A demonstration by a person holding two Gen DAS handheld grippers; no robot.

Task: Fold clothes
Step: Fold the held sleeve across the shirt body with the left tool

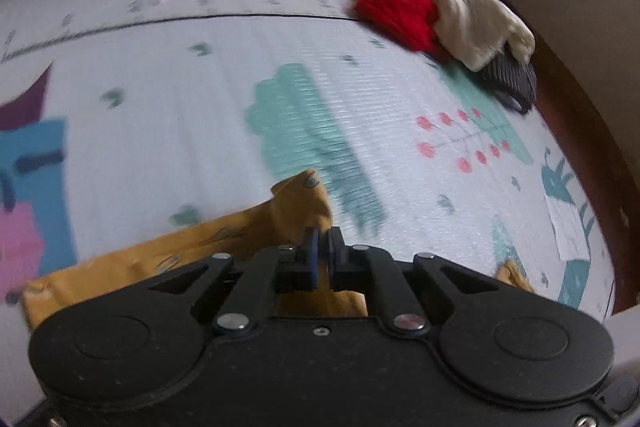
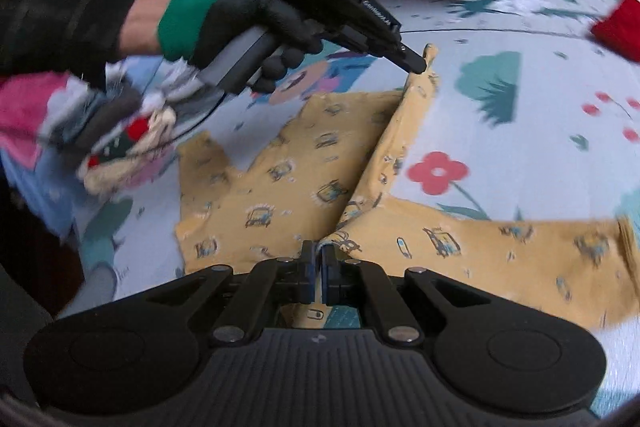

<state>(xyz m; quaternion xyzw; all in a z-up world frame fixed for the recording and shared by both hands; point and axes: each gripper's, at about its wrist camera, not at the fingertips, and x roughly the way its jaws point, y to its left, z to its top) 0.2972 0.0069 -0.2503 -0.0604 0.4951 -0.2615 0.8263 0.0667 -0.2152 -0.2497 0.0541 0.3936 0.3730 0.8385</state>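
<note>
In the right wrist view, a heap of mixed clothes (image 2: 108,131) in pink, blue and grey lies at the far left on the printed mat (image 2: 520,155). Just right of it, a black-gloved hand (image 2: 248,23) holds the left tool (image 2: 416,65), whose tips are pinched on a corner of the yellow garment (image 2: 288,163) and lift it off the mat, so a ridge of cloth runs from that corner down toward the camera. The garment, printed with small cars, otherwise lies spread flat across the mat. At the bottom centre, the right tool (image 2: 320,259) is pressed together on the near end of that ridge. A red cloth (image 2: 620,27) sits at the far right edge. In the left wrist view, the left tool (image 1: 323,247) shows its pads closed on yellow fabric (image 1: 280,215), which trails off to the left. Well apart, at the upper right, a red garment (image 1: 396,7) touches a cream one (image 1: 476,19), with a dark striped piece (image 1: 508,79) beneath it.
</note>
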